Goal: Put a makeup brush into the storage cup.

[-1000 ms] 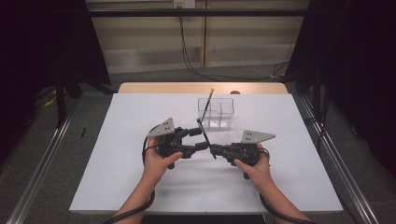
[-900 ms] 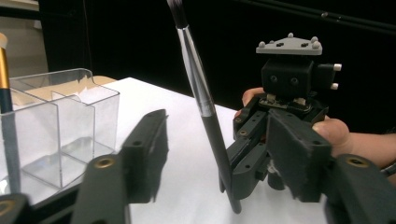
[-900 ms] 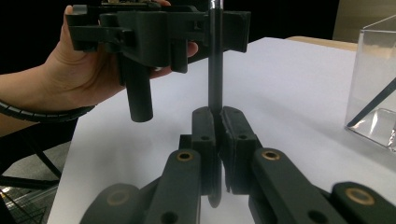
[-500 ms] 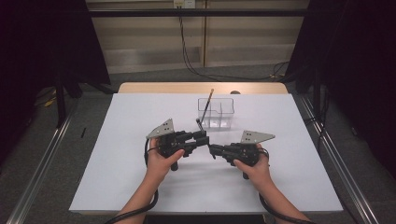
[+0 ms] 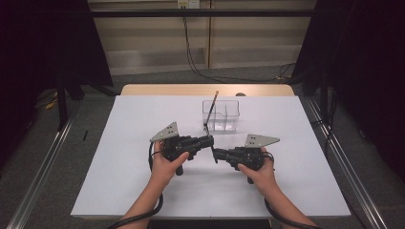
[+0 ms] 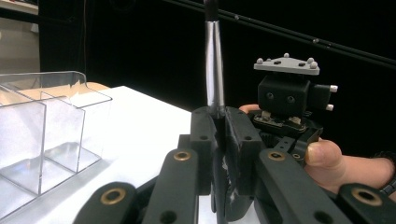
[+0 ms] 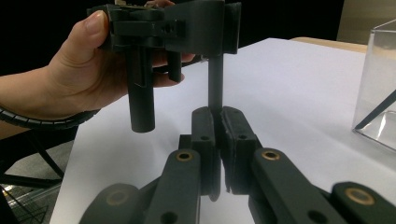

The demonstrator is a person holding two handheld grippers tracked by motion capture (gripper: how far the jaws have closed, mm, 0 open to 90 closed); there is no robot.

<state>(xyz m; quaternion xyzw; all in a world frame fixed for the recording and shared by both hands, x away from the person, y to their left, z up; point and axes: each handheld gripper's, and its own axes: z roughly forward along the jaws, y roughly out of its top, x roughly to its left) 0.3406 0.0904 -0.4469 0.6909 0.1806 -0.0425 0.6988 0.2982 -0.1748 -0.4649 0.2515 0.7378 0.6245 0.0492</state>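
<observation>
Stick (image 5: 211, 110), thin and dark with a silvery section, is seen held upright at the middle of the white bench (image 5: 119, 157), pinched by both claws at once. The left claw (image 5: 210, 141) is brought in from 9 o'clock and the right claw (image 5: 215, 152) from 3 o'clock, so that their tips meet almost nose to nose, the left one slightly above.

In the left gripper view, the left claw (image 6: 217, 116) has just been closing, with the stick (image 6: 215, 70) between its pads. It is now pressed onto the stick, whose silvery part rises towards 12 o'clock to a black end at the picture's top edge. The right gripper (image 6: 285, 100) is seen beyond at 3 o'clock, held in a hand.

In the right gripper view, the right claw (image 7: 217, 114) is pressed together on the lower end of the stick (image 7: 215, 84). The stick runs straight up into the left gripper (image 7: 187, 23) at 12 o'clock, which is held by the left hand (image 7: 79, 70) at 10 o'clock.

A clear divided box (image 5: 229, 117) is set on the bench just past the claws at 12 o'clock. It is shown at 9 o'clock in the left gripper view (image 6: 60, 121) and at 3 o'clock in the right gripper view (image 7: 380, 70).
</observation>
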